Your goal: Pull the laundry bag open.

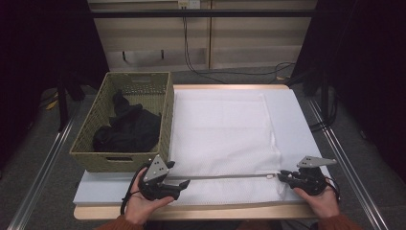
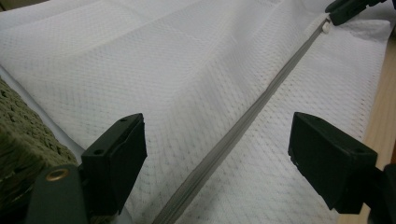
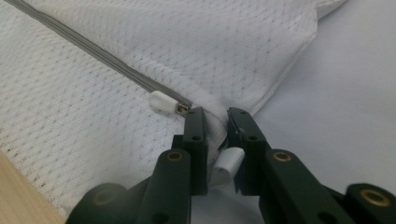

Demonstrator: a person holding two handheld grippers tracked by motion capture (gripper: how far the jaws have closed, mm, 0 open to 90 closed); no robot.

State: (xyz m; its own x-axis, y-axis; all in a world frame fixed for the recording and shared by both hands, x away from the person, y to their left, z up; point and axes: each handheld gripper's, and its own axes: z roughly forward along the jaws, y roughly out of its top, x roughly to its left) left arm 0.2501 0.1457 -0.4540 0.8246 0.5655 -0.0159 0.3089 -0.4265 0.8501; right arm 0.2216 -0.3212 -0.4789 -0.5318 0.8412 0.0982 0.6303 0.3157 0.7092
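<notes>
Right gripper [image 3: 215,116]: jaws drawn narrow and pinching the white mesh fabric at the end of the zipper, just past the slider; it sits near the front right corner of the worktop, also seen in the high view [image 1: 282,175].
Left gripper [image 1: 184,182]: jaws standing wide with nothing between the pads; in its own view the zipper runs up between them, untouched. It rests near the front edge, left of the middle.
Zipper [image 2: 243,128]: a grey line across the bag parallel to the front edge, reaching from the left gripper to the right one; it looks closed along its length.
Zipper slider [image 3: 164,101]: white pull at the right end of the zipper, just beside the right gripper's tips, not gripped.
Mesh laundry bag [image 1: 225,129]: white, lying flat on the pale mat and covering most of the worktop.
Hands: both come in from the front edge, palms cupped under the grippers, both grippers pointing inward toward each other along the zipper.
Step in hand: probably anchoring the bag's end so that the zipper can be worked.
Next move: the left gripper would need to travel along the zipper and close on the small pull while the right gripper keeps the fabric taut.
Wicker basket [image 1: 165,103]: at the back left corner, with dark clothes [image 1: 127,129] heaped inside.
</notes>
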